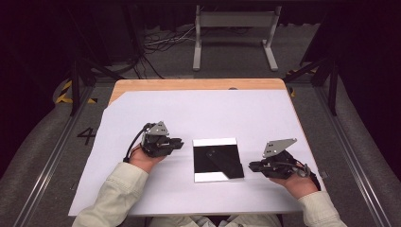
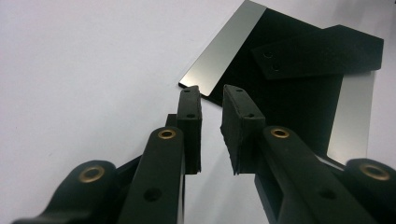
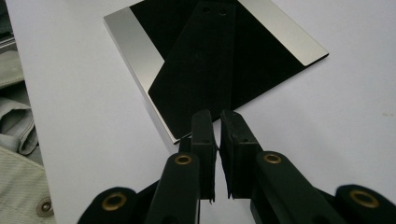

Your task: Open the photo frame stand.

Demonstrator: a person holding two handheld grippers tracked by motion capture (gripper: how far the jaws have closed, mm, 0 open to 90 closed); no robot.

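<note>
Hands rest on the white sheet [image 1: 142, 189] over the table [image 1: 198, 84]; we hold the left tool [image 2: 211, 100] just left of the mirror plate [image 1: 215, 142], its jaws a little apart, nothing between them; right tool [image 3: 218, 122] sits just right of the plate, jaws nearly together with a thin gap, pinching nothing; plate lies flat between both tools, touching neither; a black strip [image 1: 226, 161] lies slantwise on it, one end overhanging the corner nearest the right tool; from the left tool the strip [image 2: 322, 53] sits beyond the plate's near bright edge.
</note>
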